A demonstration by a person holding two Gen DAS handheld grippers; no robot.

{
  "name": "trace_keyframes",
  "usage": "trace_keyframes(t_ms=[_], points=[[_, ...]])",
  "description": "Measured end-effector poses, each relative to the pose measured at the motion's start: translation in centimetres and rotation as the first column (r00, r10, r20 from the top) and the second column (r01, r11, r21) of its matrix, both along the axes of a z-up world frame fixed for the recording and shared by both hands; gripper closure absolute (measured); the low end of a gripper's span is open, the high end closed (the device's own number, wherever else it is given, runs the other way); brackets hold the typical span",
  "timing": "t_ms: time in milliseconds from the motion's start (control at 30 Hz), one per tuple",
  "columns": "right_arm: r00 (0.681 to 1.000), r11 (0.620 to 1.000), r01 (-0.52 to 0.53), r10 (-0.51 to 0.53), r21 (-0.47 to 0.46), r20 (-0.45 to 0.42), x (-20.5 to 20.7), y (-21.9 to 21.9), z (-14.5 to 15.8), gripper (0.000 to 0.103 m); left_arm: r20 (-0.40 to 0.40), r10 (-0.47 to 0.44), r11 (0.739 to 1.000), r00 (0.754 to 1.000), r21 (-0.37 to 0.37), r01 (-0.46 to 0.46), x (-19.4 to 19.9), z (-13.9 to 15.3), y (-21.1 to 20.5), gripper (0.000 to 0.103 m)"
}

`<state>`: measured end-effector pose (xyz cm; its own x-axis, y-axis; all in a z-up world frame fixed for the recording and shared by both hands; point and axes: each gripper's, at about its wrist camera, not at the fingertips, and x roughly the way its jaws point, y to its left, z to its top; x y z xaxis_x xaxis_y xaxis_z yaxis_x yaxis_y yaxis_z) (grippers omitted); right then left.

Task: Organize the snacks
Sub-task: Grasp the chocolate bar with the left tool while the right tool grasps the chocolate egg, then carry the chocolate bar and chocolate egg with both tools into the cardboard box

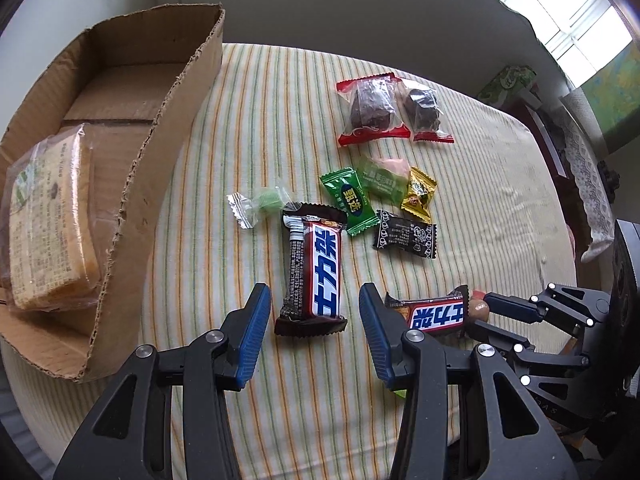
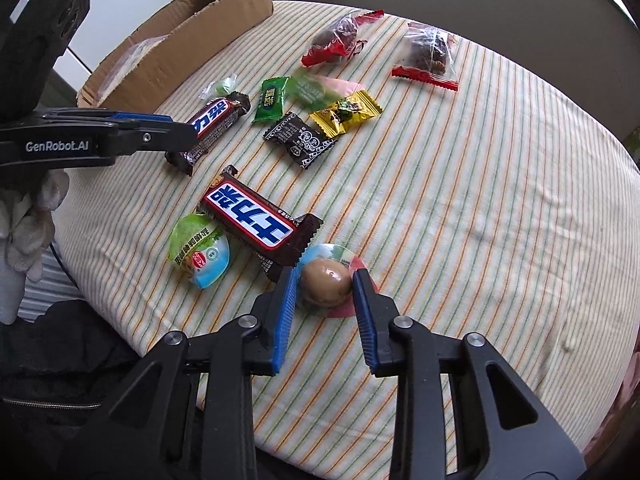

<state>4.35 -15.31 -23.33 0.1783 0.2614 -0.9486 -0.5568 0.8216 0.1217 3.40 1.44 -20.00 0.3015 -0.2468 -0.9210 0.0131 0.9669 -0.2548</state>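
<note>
Brown and shiny, the packed egg [image 2: 326, 283] sits right between the blue pads of my right gripper [image 2: 325, 280]. The jaws are narrow and both pads touch the egg's sides, so I am holding it. The egg is down on the striped cloth [image 2: 460, 200], inside a round clear pack with a red edge. Just beside the left pad lies a chocolate bar [image 2: 252, 220], and its dark end reaches the pad. A second egg pack [image 2: 200, 256], green and blue, lies on the other side of that bar.

My left gripper [image 1: 310, 308] hangs over another chocolate bar [image 1: 314, 270]. Its jaws are about half open. The bar's near end lies between the two pads, with cloth showing on each side, so the pads do not touch it. The bar points away from me.

Farther out on the cloth is a little heap of candies: a green candy [image 1: 350, 200], a yellow candy [image 1: 418, 194] and a black candy [image 1: 406, 238], close together. Past them lie two clear bags with red edges [image 1: 374, 110] holding dark lumps.

To the left stands a cardboard box [image 1: 160, 184] with a torn edge. A wrapped cake [image 1: 52, 228] lies inside it, at the near end.
</note>
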Motion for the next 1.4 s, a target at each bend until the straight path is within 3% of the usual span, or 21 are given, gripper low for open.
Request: trace_keyframes(t_ms=[200, 300, 400, 900, 1400], points=[[1.0, 1.0, -0.012, 0.012, -0.022, 0.006, 0.1, 0.8, -0.3, 0.073, -0.009, 0.002, 1.0, 1.0, 0.027, -0.002, 0.8, -1.0, -0.5, 0.061], [1.0, 1.0, -0.008, 0.009, -0.021, 0.006, 0.0, 0.9, -0.3, 0.073, -0.01, -0.014, 0.998, 1.0, 0.054, 0.014, 1.1, -1.6, -1.1, 0.073], [1.0, 1.0, -0.004, 0.004, -0.02, 0.007, -0.1, 0.7, -0.2, 0.074, 0.007, -0.017, 0.997, 1.0, 0.074, 0.016, 1.1, -1.7, -1.3, 0.077], [0.999, 0.999, 0.033, -0.032, 0.026, -0.008, 0.2, -0.8, 0.5, 0.076, 0.019, 0.015, 1.0, 1.0, 0.01, -0.015, 0.4, -0.4, -0.1, 0.077], [0.996, 0.994, 0.072, -0.075, 0.082, 0.037, 1.3, -2.0, 4.6, 0.076, 0.096, 0.046, 0.999, 0.994, 0.002, -0.046, -0.2, 3.1, 1.1, 0.077]])
